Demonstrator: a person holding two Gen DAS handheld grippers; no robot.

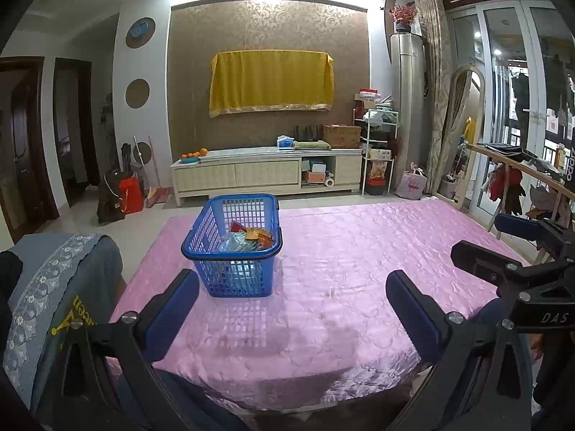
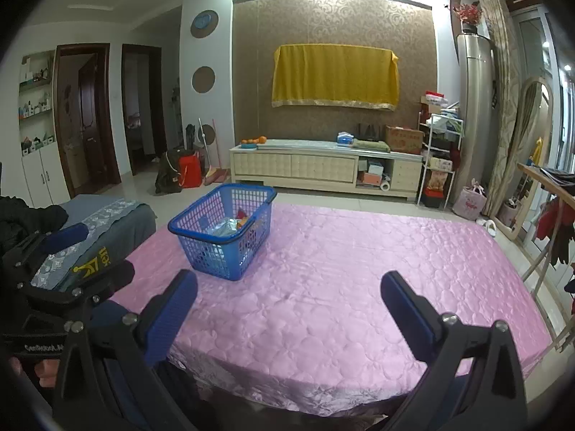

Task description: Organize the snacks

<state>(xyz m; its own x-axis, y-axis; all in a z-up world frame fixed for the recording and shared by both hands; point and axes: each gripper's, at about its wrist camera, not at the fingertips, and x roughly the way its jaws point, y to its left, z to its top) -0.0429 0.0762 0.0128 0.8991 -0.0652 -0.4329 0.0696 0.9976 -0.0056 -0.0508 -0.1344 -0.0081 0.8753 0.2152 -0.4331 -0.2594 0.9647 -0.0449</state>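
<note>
A blue plastic basket (image 1: 233,248) stands on the pink quilted table cover (image 1: 341,269), left of the middle; it also shows in the right wrist view (image 2: 224,231). Snack packets (image 1: 251,239), orange, red and silvery, lie inside it, and show in the right wrist view (image 2: 231,225). My left gripper (image 1: 293,301) is open and empty, held over the near edge, with the basket just beyond its left finger. My right gripper (image 2: 289,303) is open and empty, over the near edge to the right of the basket. It shows at the right in the left wrist view (image 1: 503,240).
A chair with a grey lace-trimmed cover (image 1: 54,298) stands at the table's left. A wooden rack with clothes (image 2: 550,215) stands at the right. A cream TV cabinet (image 1: 266,172) lines the far wall beneath a yellow cloth (image 1: 271,82).
</note>
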